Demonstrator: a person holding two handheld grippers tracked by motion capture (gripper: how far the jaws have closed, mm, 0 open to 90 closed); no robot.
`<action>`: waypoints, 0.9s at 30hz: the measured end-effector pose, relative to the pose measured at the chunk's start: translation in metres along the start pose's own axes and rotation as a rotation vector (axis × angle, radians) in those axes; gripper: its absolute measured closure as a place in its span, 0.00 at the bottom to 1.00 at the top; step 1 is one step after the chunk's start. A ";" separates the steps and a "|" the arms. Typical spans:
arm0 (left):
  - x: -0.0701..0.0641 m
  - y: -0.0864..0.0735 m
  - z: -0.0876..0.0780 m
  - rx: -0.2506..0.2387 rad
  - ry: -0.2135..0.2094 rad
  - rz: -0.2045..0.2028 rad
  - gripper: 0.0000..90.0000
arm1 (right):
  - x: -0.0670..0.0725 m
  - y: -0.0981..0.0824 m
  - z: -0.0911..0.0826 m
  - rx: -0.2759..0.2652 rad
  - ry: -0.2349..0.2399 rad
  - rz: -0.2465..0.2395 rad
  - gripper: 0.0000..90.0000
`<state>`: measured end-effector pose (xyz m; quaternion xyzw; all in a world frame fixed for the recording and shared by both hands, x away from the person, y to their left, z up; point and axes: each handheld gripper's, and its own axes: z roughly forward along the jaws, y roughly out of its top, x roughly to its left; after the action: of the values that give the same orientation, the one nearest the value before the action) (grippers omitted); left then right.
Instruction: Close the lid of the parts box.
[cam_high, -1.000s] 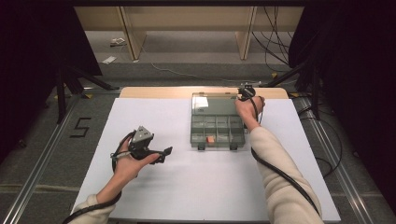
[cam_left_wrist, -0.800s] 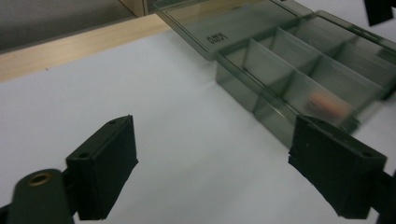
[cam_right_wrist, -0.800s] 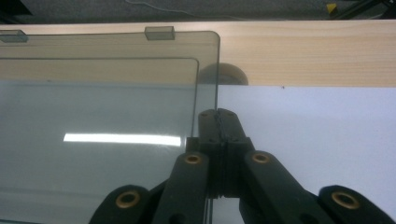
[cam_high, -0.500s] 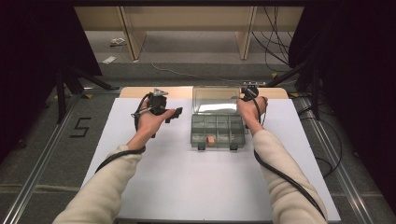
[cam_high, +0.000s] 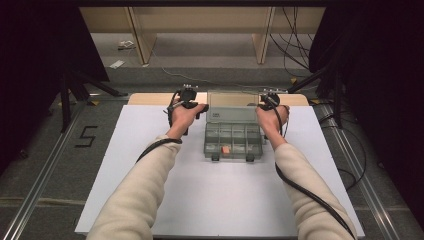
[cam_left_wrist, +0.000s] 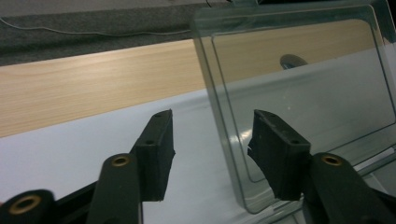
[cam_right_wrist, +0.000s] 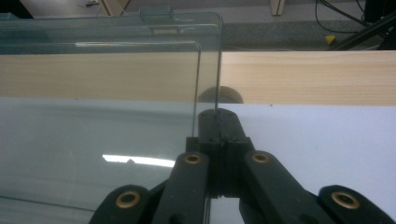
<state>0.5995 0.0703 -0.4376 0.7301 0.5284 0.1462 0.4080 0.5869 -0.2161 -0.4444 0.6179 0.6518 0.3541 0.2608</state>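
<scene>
A clear plastic organiser box (cam_high: 233, 141) sits just above the middle of the high view on the white sheet covering the bench (cam_high: 150, 165). Its see-through lid (cam_high: 232, 114) stands raised behind the tray — thin, glossy, with rounded corners and a moulded inner border. The tray is divided into small square compartments in two rows; one in the front row holds a single small orange piece (cam_high: 225, 149), and two dark latches sit on the front edge.

Two grippers are at the lid, one at each side edge. The right gripper (cam_right_wrist: 217, 122) has its black jaws pressed together on the lid's edge, the clear pane running up out of the pinch. The left gripper (cam_left_wrist: 212, 144) has just been closing; its two matte black pads (cam_left_wrist: 275, 149) stand apart with the lid's other edge between them, not yet pressed.

Behind the white sheet runs a strip of pale wood grain, then grey carpet with loose cables (cam_high: 295, 30) at the upper right. A "5" is marked on the floor at left.
</scene>
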 end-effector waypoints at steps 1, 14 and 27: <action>-0.002 0.000 0.003 0.009 -0.006 0.001 0.57 | 0.000 0.000 -0.001 -0.002 0.001 0.000 1.00; -0.002 0.001 0.014 0.040 -0.019 -0.064 0.82 | 0.001 0.002 -0.011 -0.020 0.016 -0.010 1.00; -0.009 0.002 0.014 0.012 0.019 -0.141 0.96 | -0.001 -0.001 -0.017 -0.031 0.024 -0.010 1.00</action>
<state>0.6062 0.0563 -0.4433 0.6922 0.5832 0.1210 0.4077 0.5729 -0.2199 -0.4346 0.6062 0.6524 0.3704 0.2642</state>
